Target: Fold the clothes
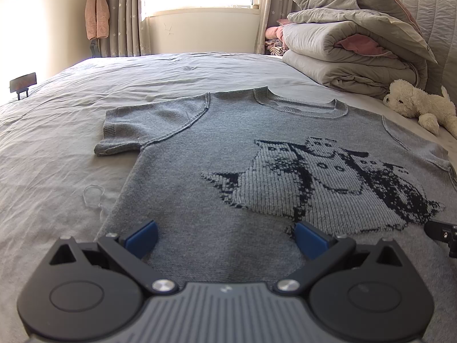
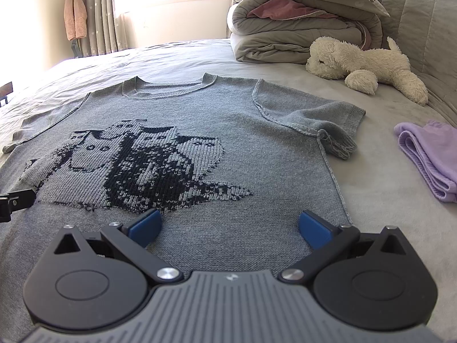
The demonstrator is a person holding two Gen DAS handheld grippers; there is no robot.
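A grey knitted short-sleeved sweater (image 1: 228, 131) with a dark owl pattern lies flat and face up on the bed, neck away from me; it also shows in the right wrist view (image 2: 222, 114). My left gripper (image 1: 227, 235) is open and empty, low over the sweater's lower left part near the hem. My right gripper (image 2: 230, 225) is open and empty, low over the lower right part. The edge of the right gripper (image 1: 442, 233) shows in the left wrist view, and the edge of the left gripper (image 2: 14, 200) shows in the right wrist view.
A grey bed sheet (image 1: 85, 91) covers the bed. Folded quilts (image 1: 351, 48) are stacked at the head. A white plush dog (image 2: 368, 65) lies beside them. A folded lilac garment (image 2: 428, 154) lies right of the sweater. A loose thread (image 1: 92, 197) lies left of it.
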